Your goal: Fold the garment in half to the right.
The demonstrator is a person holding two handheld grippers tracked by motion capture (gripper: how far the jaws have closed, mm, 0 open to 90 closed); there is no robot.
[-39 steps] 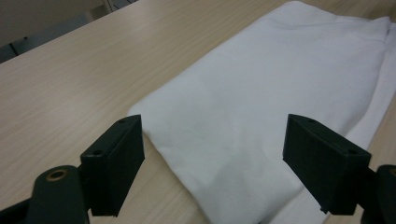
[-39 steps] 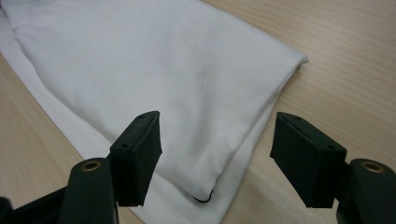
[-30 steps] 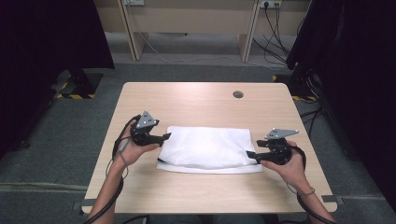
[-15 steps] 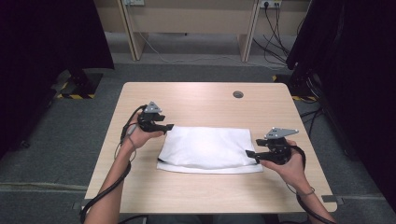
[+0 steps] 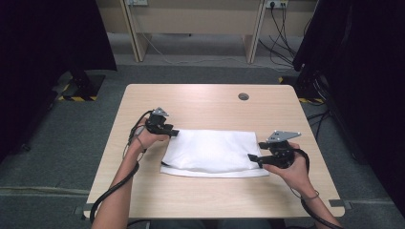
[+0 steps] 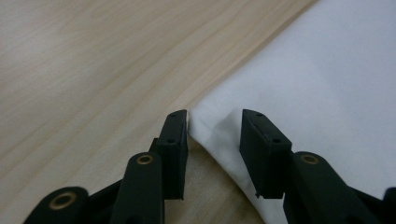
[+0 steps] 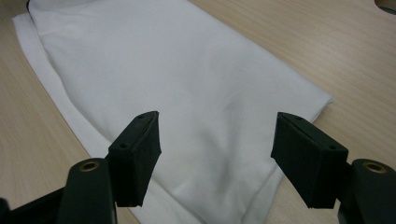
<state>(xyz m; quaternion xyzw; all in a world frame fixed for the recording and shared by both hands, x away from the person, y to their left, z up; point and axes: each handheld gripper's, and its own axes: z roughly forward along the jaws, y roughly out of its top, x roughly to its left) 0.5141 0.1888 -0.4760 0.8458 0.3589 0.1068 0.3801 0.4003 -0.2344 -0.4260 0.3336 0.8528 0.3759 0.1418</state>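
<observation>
— Black pads of my left gripper (image 6: 212, 135) sit on either side of the far left corner of the white cloth (image 6: 317, 93). The jaws have just been closing, and the corner is between them. One pad touches the corner's tip; a gap shows beside the other, so they are not pressing yet.

— And your other hand?

— My right gripper (image 7: 215, 154) is spread wide, jaws low over the near right end of the cloth, nothing pinched. Seen from above, my right gripper (image 5: 260, 160) is at the cloth's right edge, my left gripper (image 5: 172, 132) at its far left corner.

— Where does the cloth lie?

— Flat on the wooden table (image 5: 205, 102), folded into a rectangle, its long side running left to right in front of me. From above, the white cloth (image 5: 215, 152) is in the near half of the table, between my two hands. A lower layer sticks out a little along the near edge.

— Anything else on the table?

— A round cable hole (image 5: 243, 97) near the far edge, well apart from the cloth.
</observation>
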